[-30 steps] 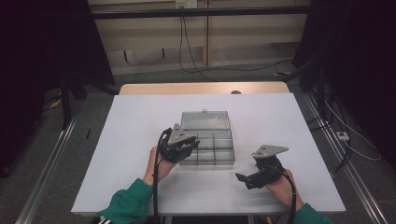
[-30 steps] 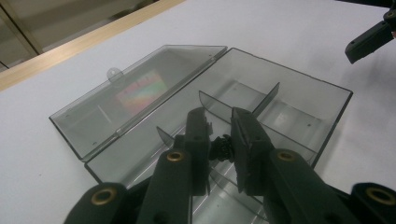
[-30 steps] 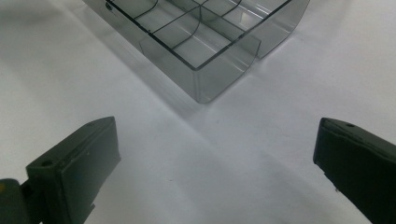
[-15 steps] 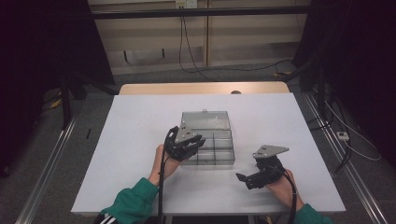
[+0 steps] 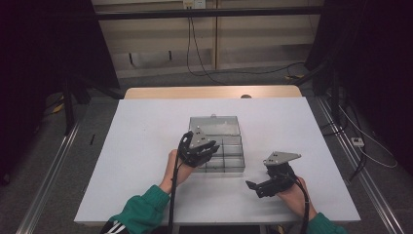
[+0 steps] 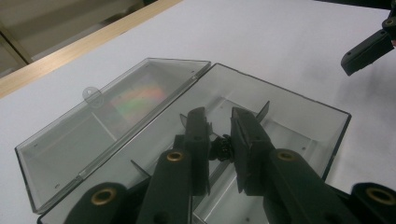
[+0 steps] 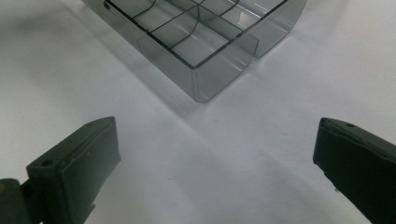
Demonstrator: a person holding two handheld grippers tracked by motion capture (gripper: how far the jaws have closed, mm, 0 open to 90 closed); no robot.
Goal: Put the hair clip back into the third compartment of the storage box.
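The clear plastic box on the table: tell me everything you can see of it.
The clear plastic box is a smoky, see-through organiser lying on the white table with its hinged lid folded fully open and flat behind it. Thin partitions split the base into compartments, which look bare where visible. The lid has a small tab on its far edge. The left gripper reaches in over the base, its fingers pinching a small dark object.

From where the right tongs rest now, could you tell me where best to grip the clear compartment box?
Probably the near rounded corner wall of the clear compartment box, approached from above, one pad inside and one outside. The walls are thin and upright, the lid lies open behind, and the right tongs stand wide open, facing that corner.
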